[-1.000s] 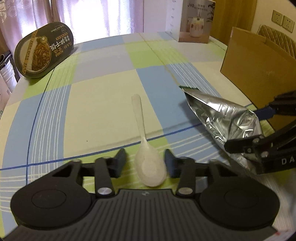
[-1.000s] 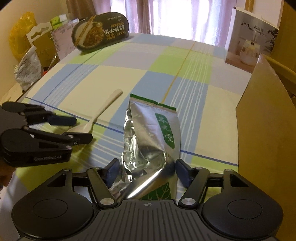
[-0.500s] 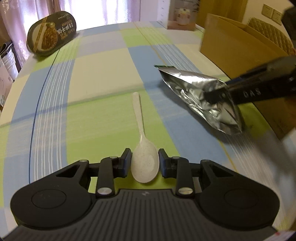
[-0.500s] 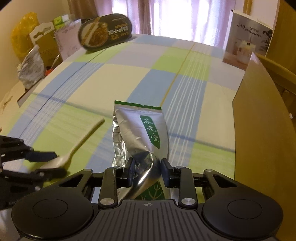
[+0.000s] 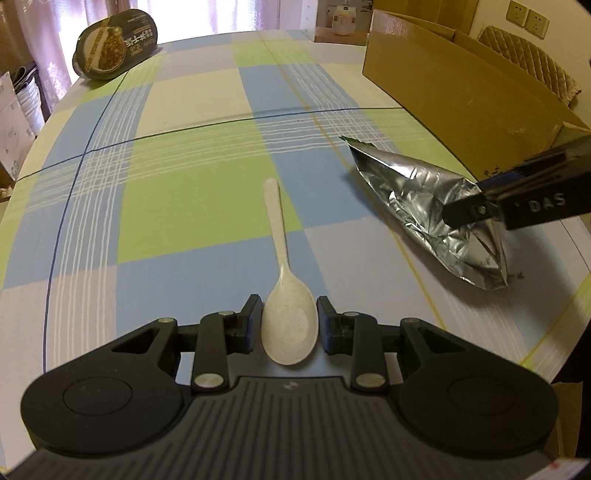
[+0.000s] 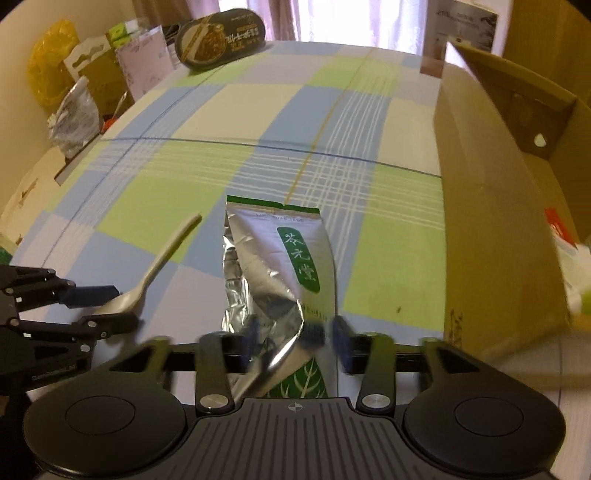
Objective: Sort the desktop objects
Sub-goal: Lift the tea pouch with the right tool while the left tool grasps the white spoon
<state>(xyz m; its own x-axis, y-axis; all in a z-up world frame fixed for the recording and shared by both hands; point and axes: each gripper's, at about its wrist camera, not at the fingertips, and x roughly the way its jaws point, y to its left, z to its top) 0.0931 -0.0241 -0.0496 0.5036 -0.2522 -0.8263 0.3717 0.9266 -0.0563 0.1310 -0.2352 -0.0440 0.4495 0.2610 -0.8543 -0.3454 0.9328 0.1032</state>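
Note:
A speckled white spoon [image 5: 275, 218] points away from me, its bowl pinched between the fingers of my left gripper [image 5: 289, 321], which is shut on it. From the right wrist view the same spoon [image 6: 162, 258] hangs a little above the checked tablecloth in the left gripper [image 6: 123, 306]. A crumpled silver foil bag [image 6: 273, 266] with a green label is clamped at its near end by my right gripper [image 6: 295, 338], whose fingers look blurred. In the left wrist view the foil bag [image 5: 417, 192] hangs off the cloth, held by the right gripper [image 5: 465, 201].
An open cardboard box [image 5: 461, 88] stands along the table's right side, its wall [image 6: 491, 221] close beside the bag. A dark oval food tub [image 5: 114, 48] leans at the far left edge. A printed carton [image 5: 340, 22] stands at the back. Bags and packets [image 6: 74, 107] crowd beyond the left edge.
Both grippers went from open to shut, the left on the spoon's bowl and the right on the foil bag. Both then rose and pulled back from the table.

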